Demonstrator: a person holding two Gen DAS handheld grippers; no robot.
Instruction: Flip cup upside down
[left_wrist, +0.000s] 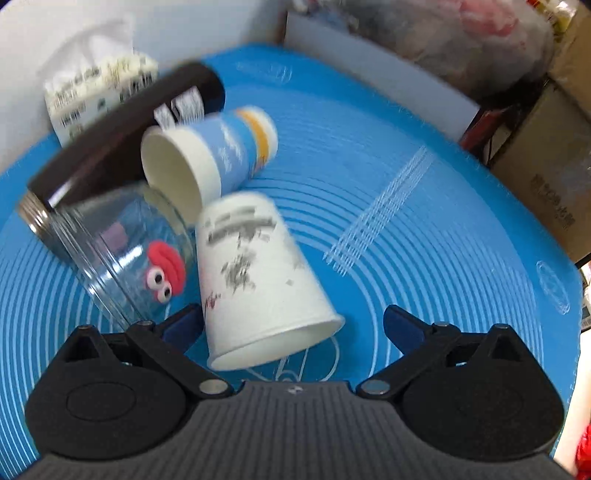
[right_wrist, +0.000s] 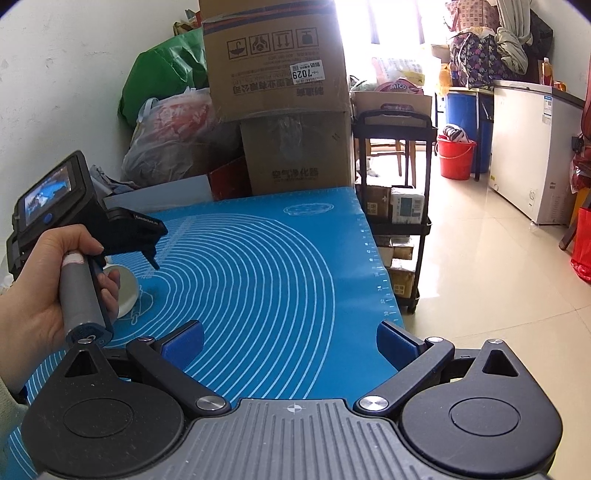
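On the left wrist view, my left gripper (left_wrist: 293, 325) is spread wide, nothing between its fingers. White cup (left_wrist: 258, 280) sits just ahead on the blue mat (left_wrist: 424, 229), base up, mouth down toward me, tilted, so the near rim looks lifted. Frame is motion-blurred, so I can't tell if the rim is fully down or if the cup is mid-tip. One blue pad (left_wrist: 184, 326) is just beside the cup's left wall; can't confirm contact. Behind it a blue cup (left_wrist: 218, 151) lies on its side, mouth toward me, with a glass jar (left_wrist: 122, 254) on its side left of the white cup and a dark bottle (left_wrist: 122, 140) behind. All four are crowded together.

From the right wrist view, my right gripper (right_wrist: 290, 341) is also wide and empty, parked over bare mat, well apart from the action. Left hand (right_wrist: 55, 288) grips the other tool's handle at far left; a bit of white cup rim peeks out beside it.

Judgement: flip looks nearly done, step in hand is settling the cup mouth-down. To do it well I'd keep the fingers apart, avoid bumping the rim, let it land flat, then back straight away. Risks: nudging the cup into the jar, or the light paper cup rolling off its rim.
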